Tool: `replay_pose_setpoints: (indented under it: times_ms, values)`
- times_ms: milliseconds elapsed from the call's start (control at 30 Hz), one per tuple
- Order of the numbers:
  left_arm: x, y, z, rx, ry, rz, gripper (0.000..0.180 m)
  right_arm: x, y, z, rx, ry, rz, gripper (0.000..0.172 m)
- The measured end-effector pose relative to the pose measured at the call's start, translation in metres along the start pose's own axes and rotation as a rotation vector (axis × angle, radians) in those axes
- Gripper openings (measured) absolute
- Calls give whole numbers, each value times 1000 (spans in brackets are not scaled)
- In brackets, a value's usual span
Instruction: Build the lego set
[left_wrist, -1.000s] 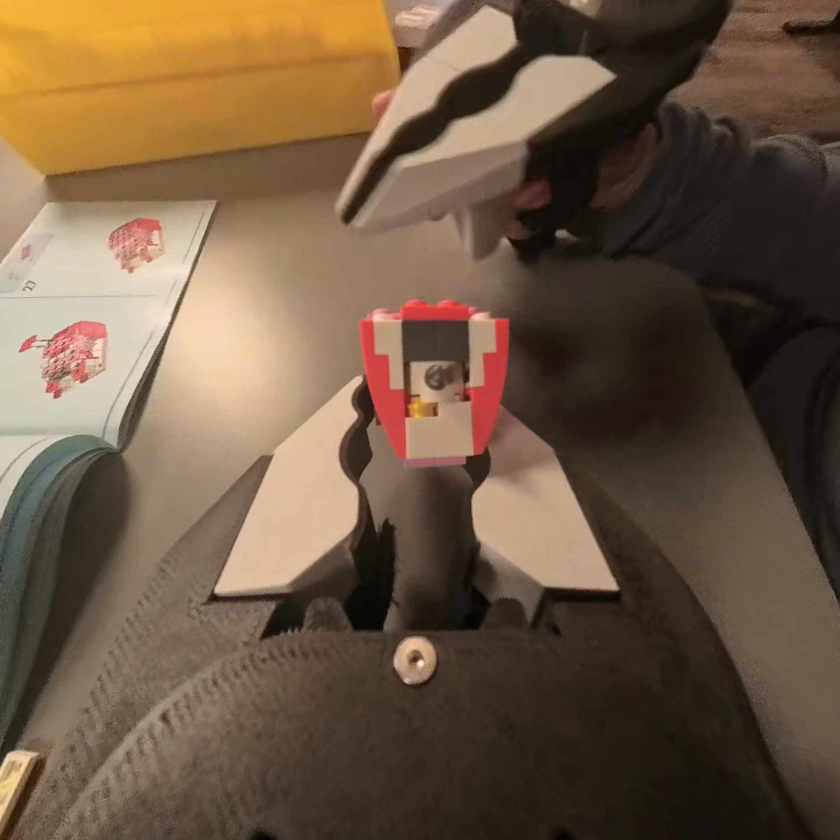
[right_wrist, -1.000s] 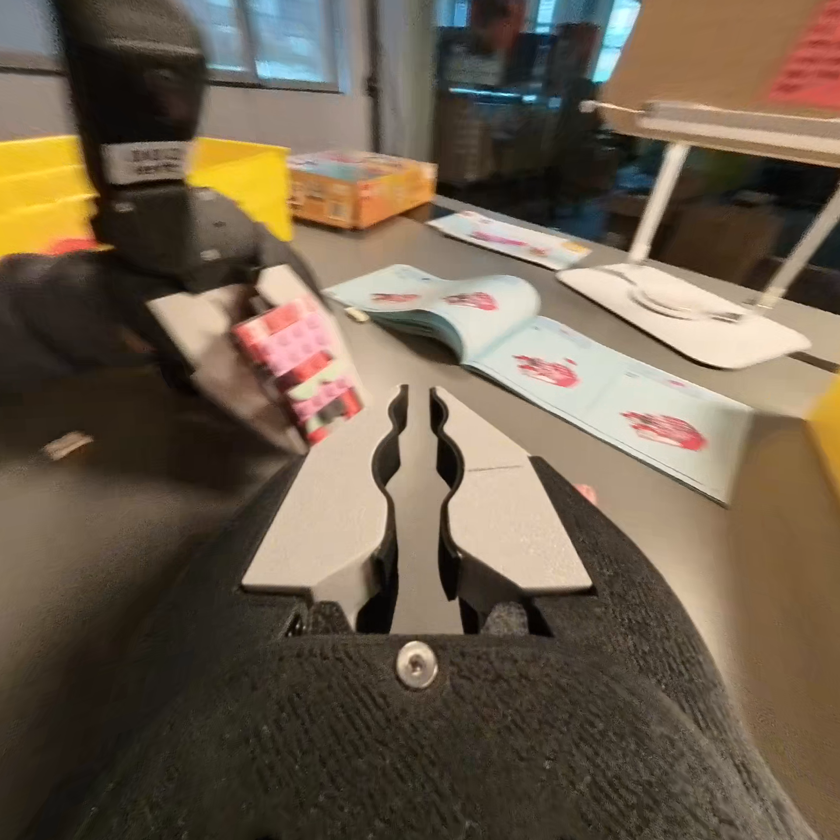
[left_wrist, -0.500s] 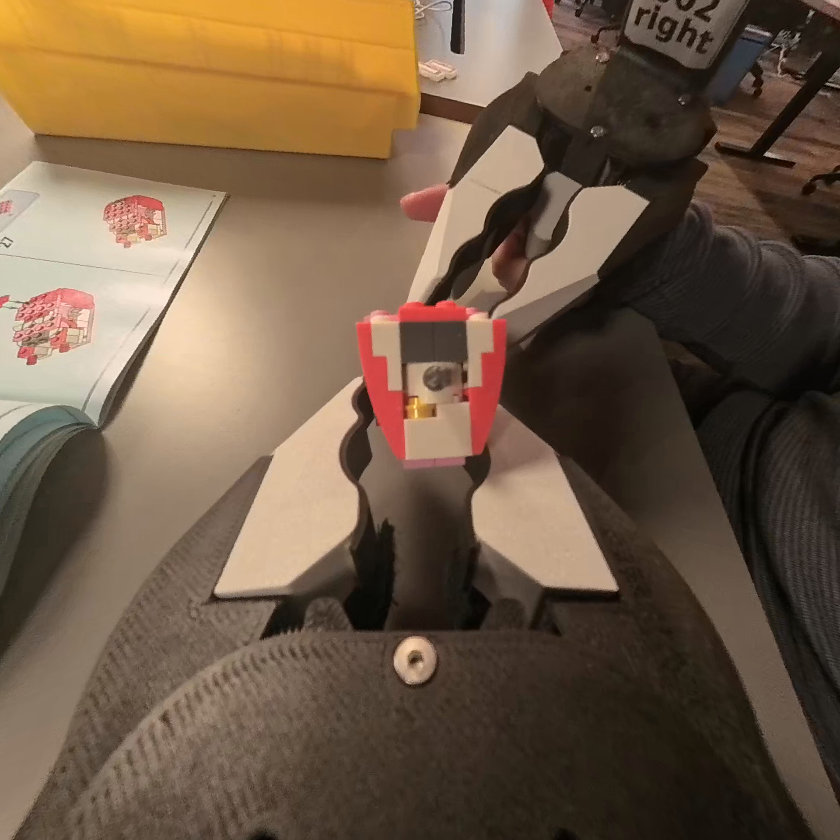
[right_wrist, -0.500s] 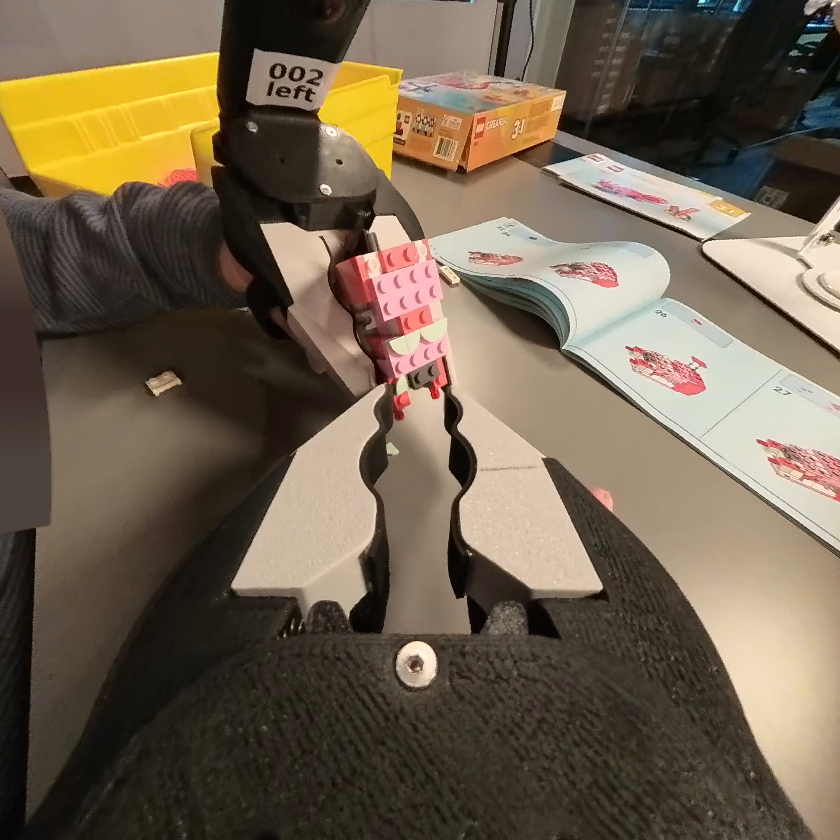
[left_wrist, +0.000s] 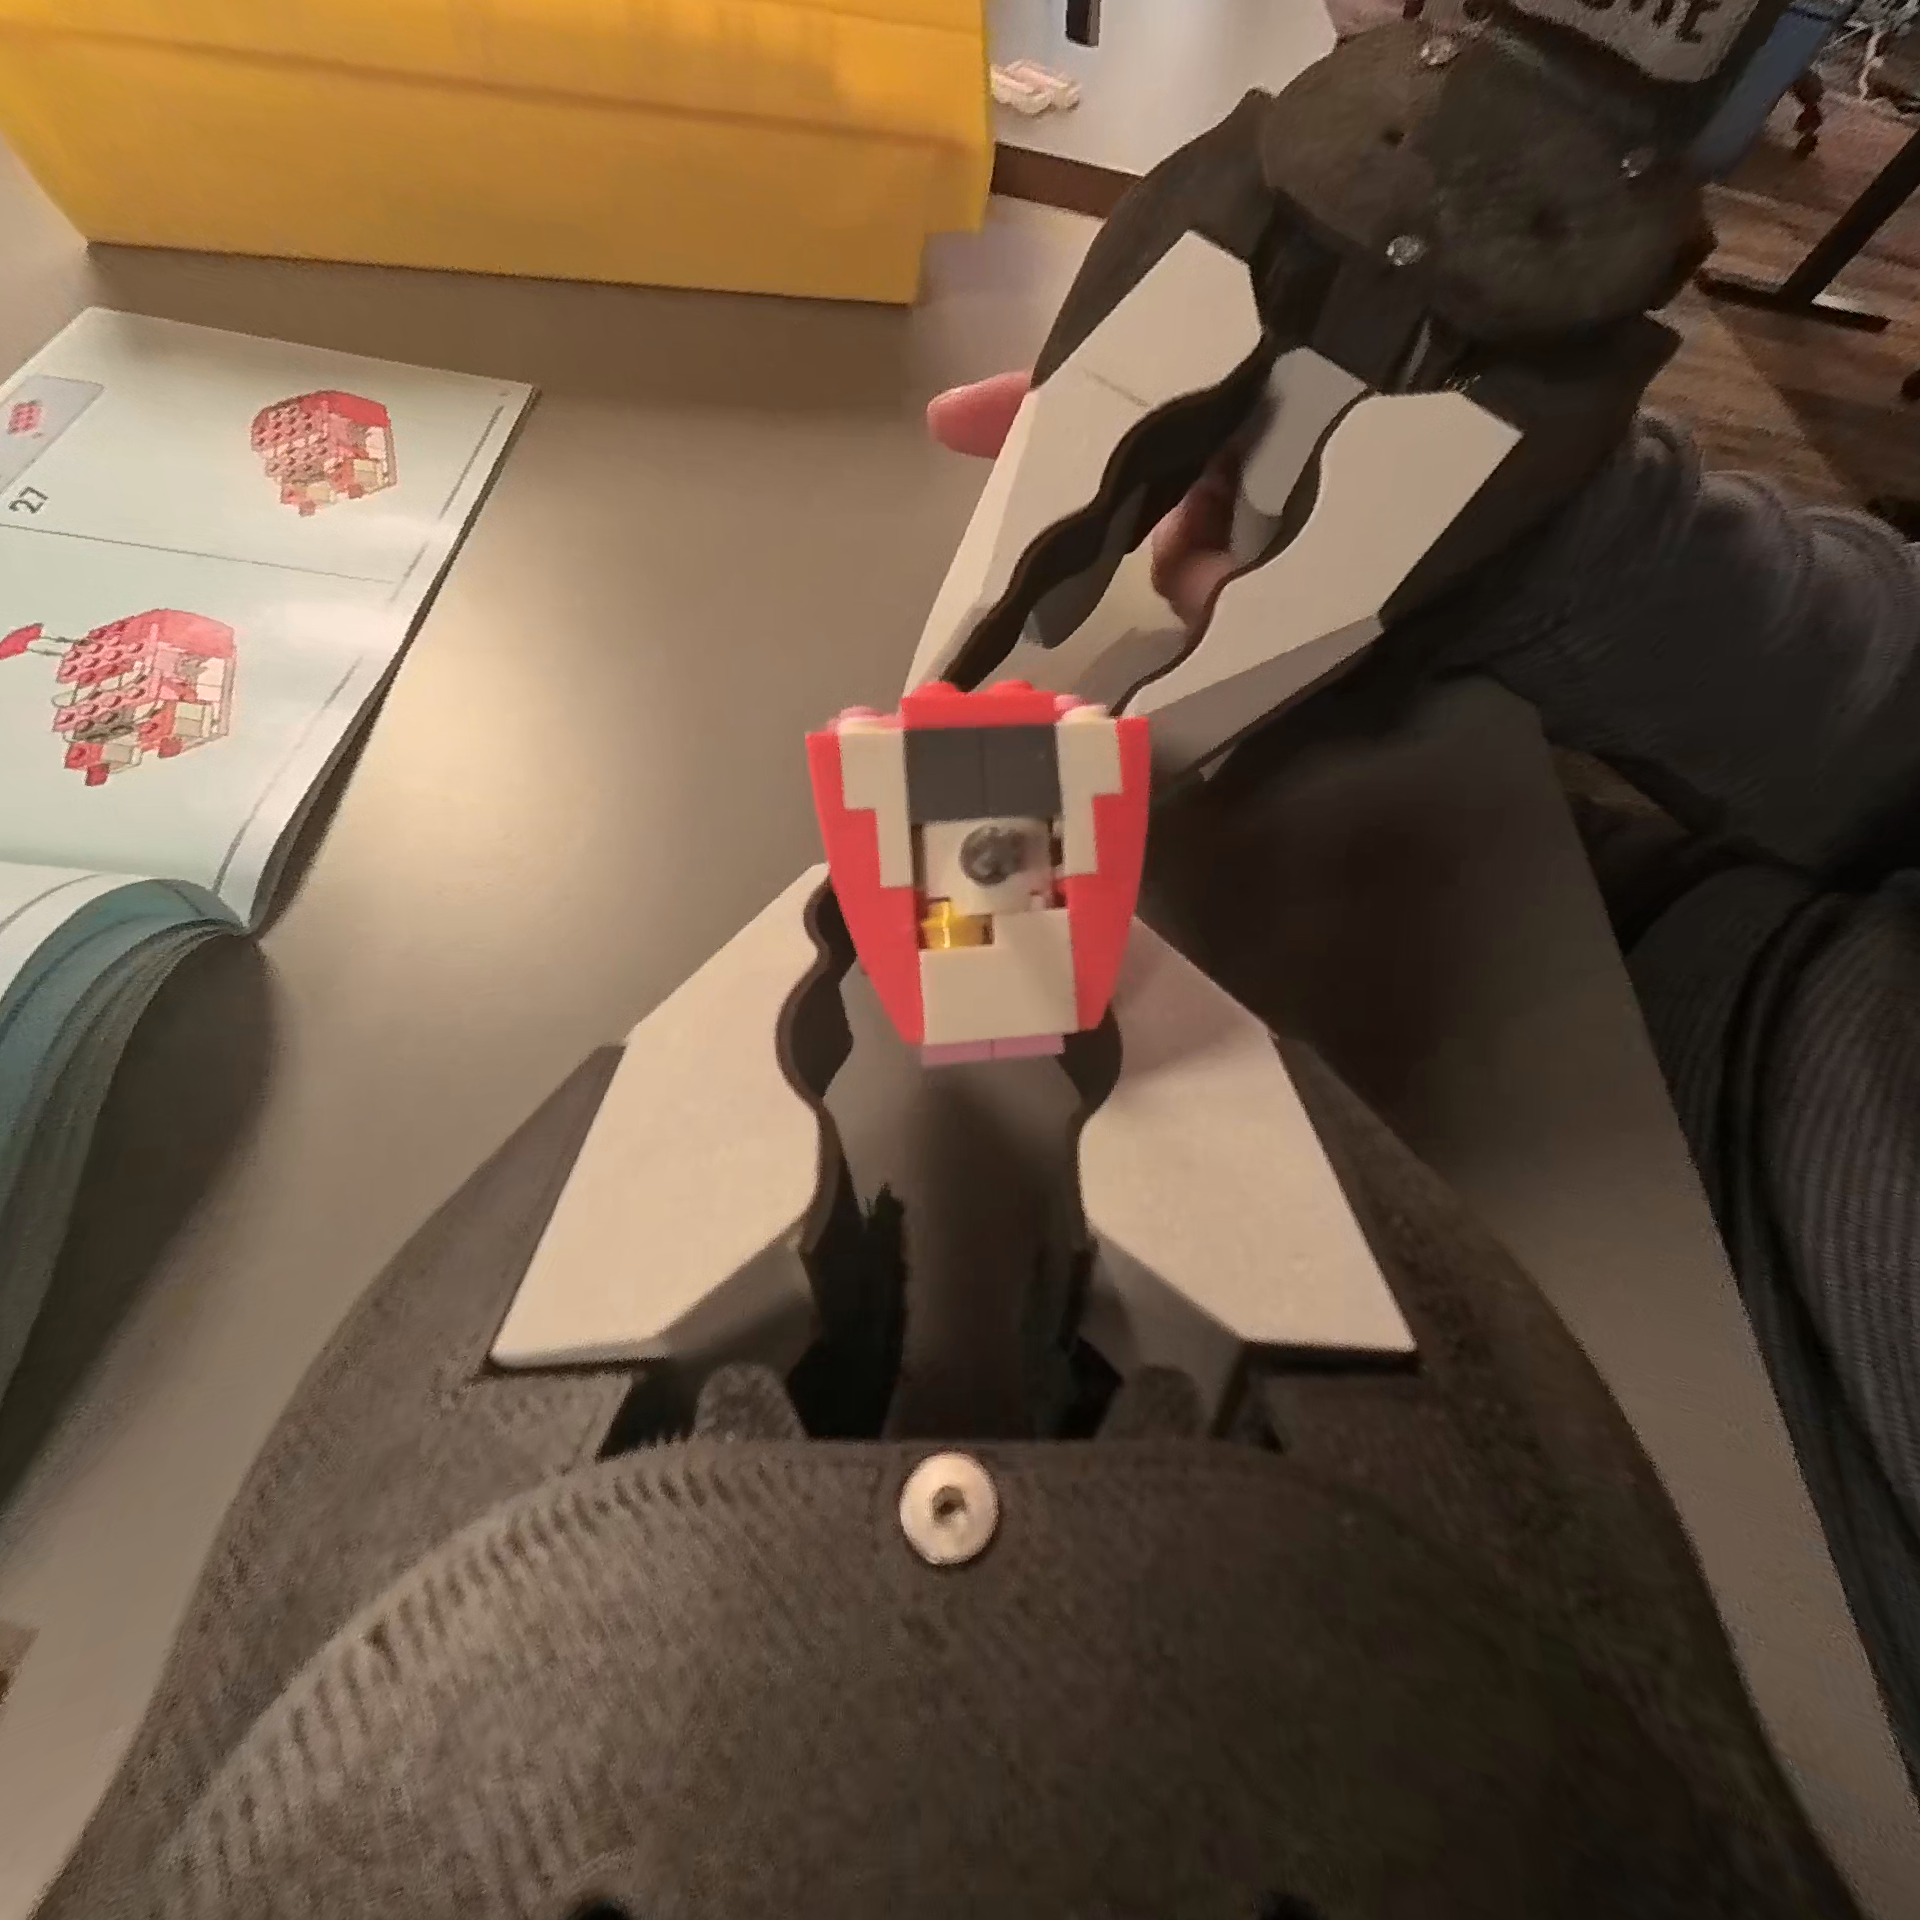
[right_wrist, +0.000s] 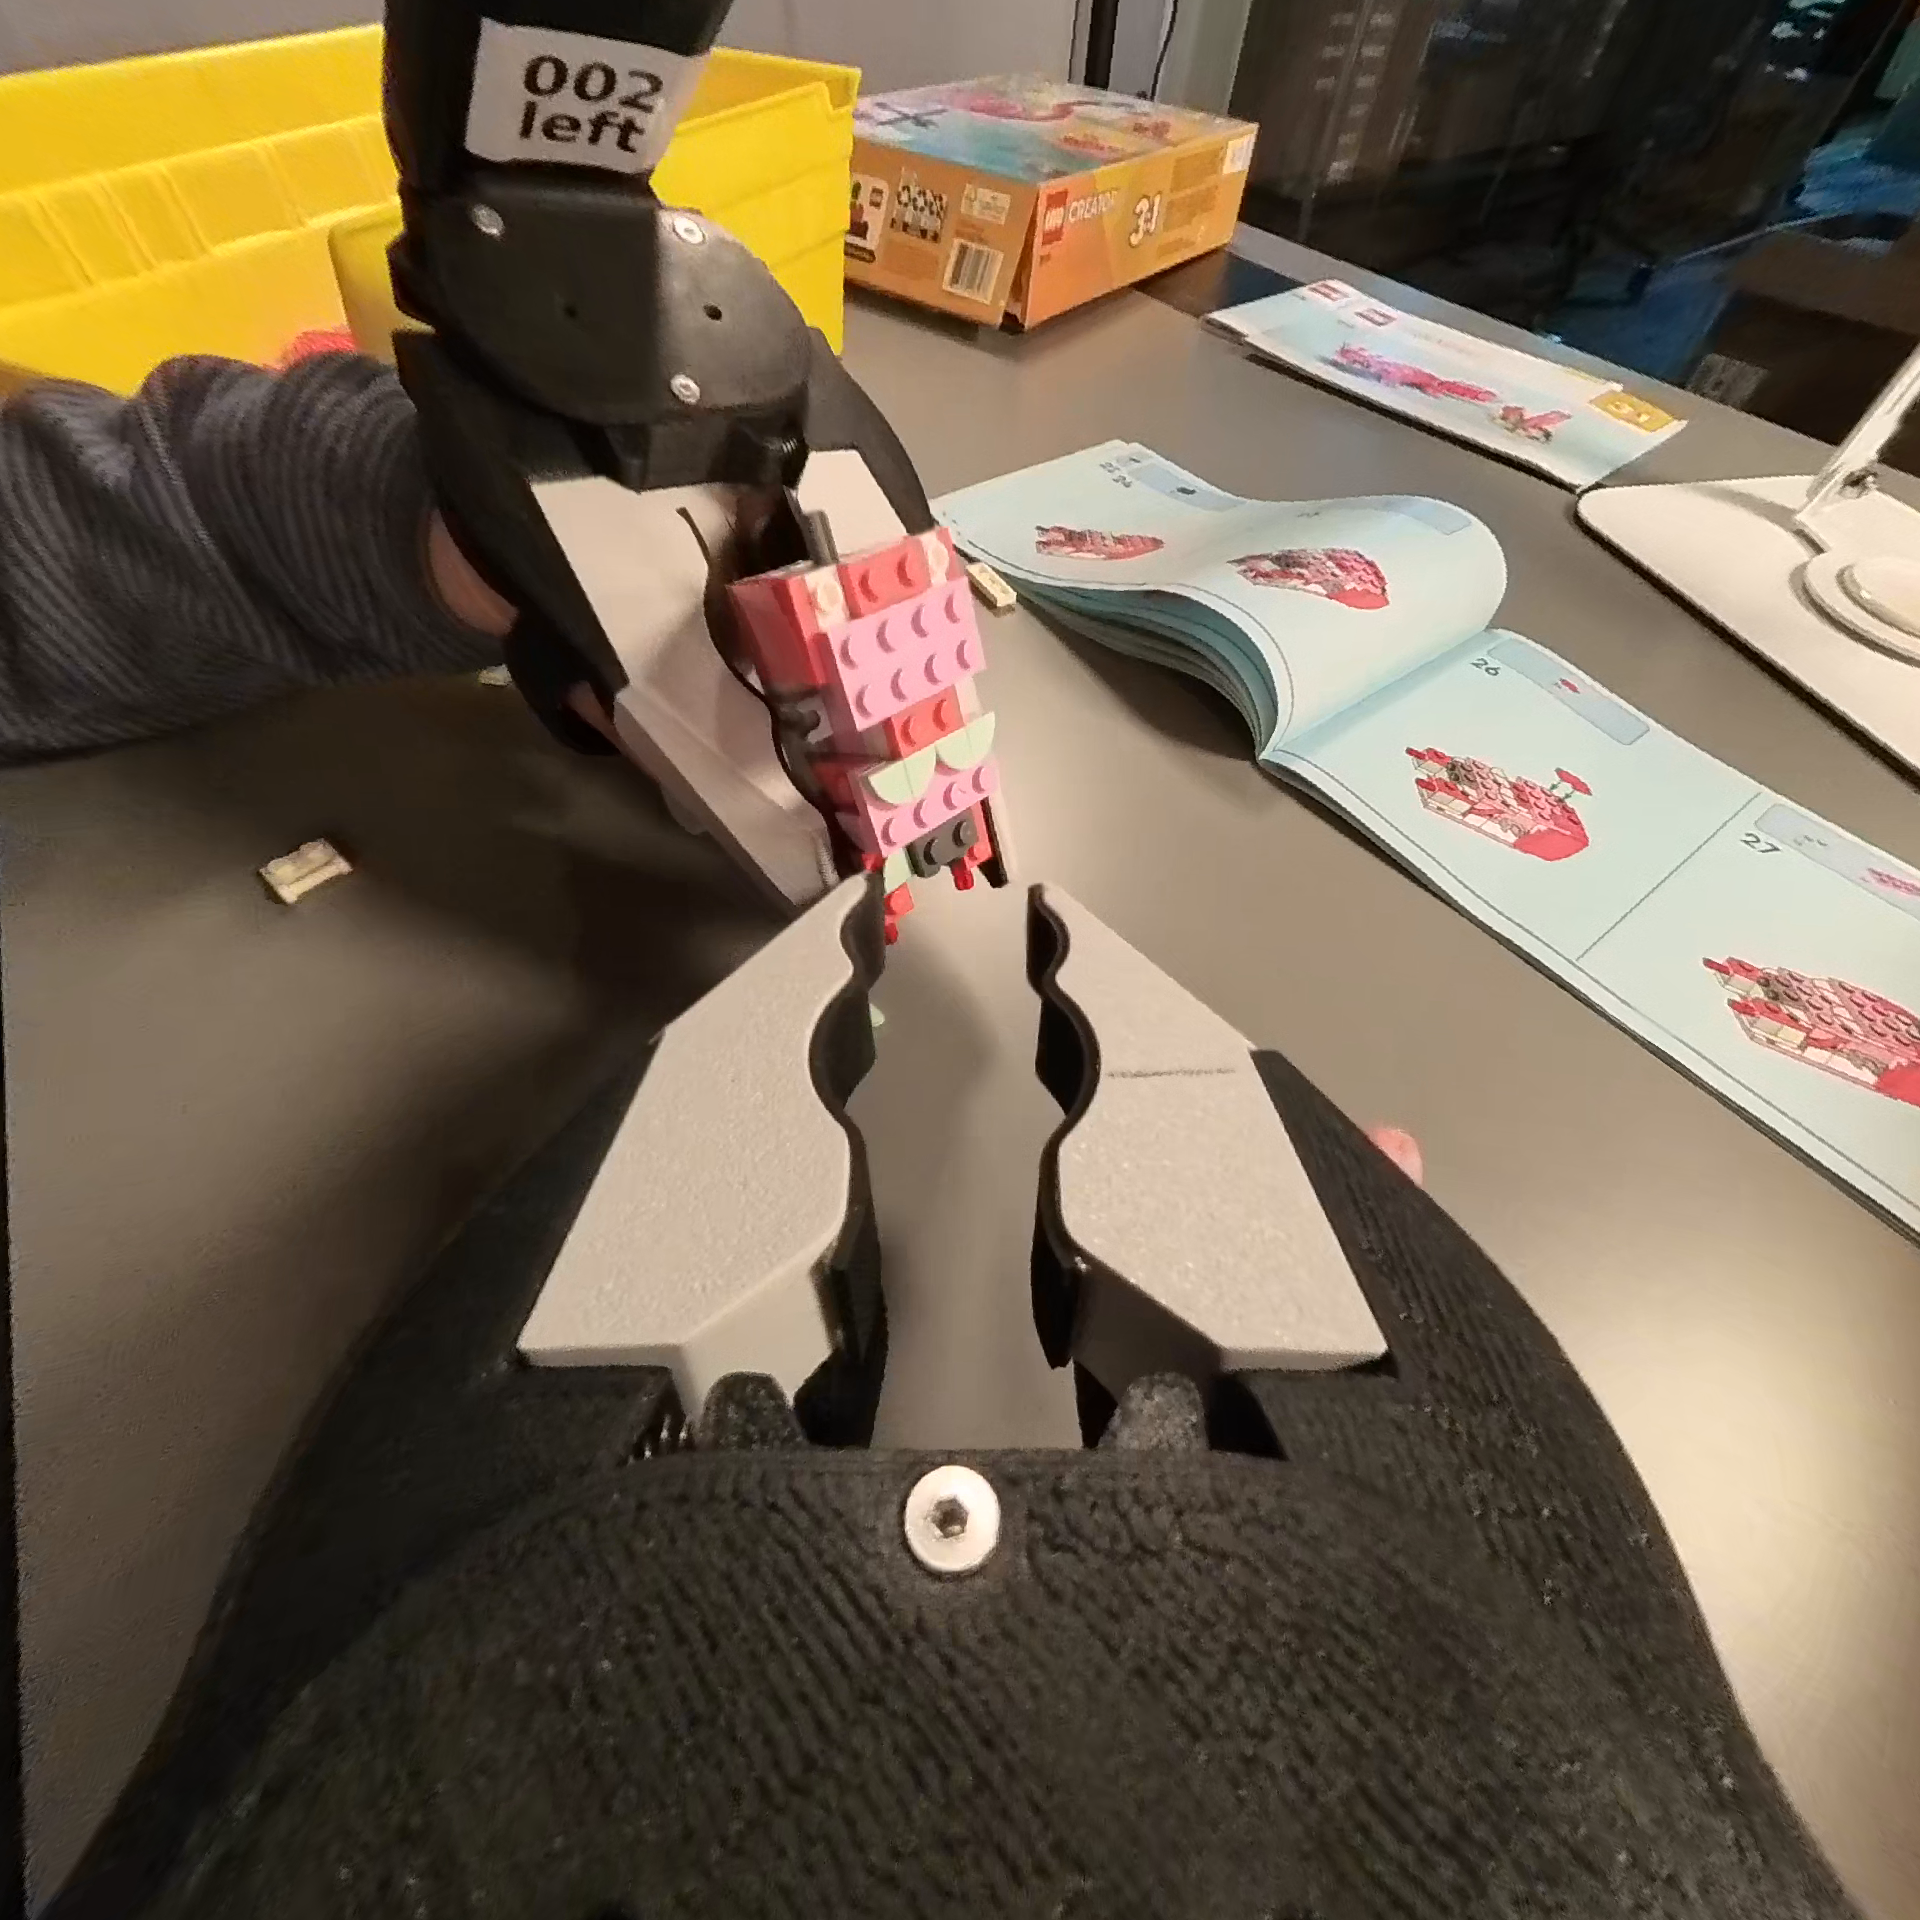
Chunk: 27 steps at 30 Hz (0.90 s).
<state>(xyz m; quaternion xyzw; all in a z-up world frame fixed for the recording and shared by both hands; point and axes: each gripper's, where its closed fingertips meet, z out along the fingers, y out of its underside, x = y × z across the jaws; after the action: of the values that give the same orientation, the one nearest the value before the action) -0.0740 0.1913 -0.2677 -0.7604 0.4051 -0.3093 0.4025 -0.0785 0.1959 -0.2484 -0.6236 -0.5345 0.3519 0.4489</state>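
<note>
Compared with a second ago, the right gripper (right_wrist: 945, 904) has been brought from off to the side to just in front of the brick model (left_wrist: 977, 883), and its jaws, then nearly closed, are now parted with nothing between the pads; one small red piece at the model's lower end lies beside the left fingertip (right_wrist: 831, 914), though contact cannot be judged. The left gripper (left_wrist: 971, 977) is unchanged: the red, pink and white brick model is clamped between its two pads and held above the table (right_wrist: 1195, 727). In the right wrist view the model (right_wrist: 894, 707) is seen hanging tilted from the left gripper (right_wrist: 914, 862). An open instruction booklet (right_wrist: 1455, 707) lies on the table to the right of both grippers, a second booklet (right_wrist: 1455, 384) and an orange box (right_wrist: 1049, 197) farther back, and yellow bins (right_wrist: 208, 208) behind. A small pale brick (right_wrist: 303, 868) lies on the table well to the left. A dark sleeve (right_wrist: 187, 540) is seen behind the left gripper.
</note>
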Motion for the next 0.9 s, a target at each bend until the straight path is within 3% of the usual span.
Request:
replay_pose_setpoints:
  times_ms: [33,67,133,200,400,900]
  values:
    - [-1,1,0,-6,-6,-2,37,1,1,1,-11,11,5,23]
    - [-1,2,-1,-12,-2,-3,37,15,6,0,-40,100,9,0]
    - [19,-5,0,33,99,3,37,25,14,-2,-89,146,-14,1]
    - [12,6,7,-51,39,29,37,25,10,-6,-46,119,28,2]
    - [2,7,5,-48,17,-54,37,-3,4,-9,0,-88,50,14]
    - [3,7,7,-57,34,-84,37,-6,7,1,-43,-72,41,17]
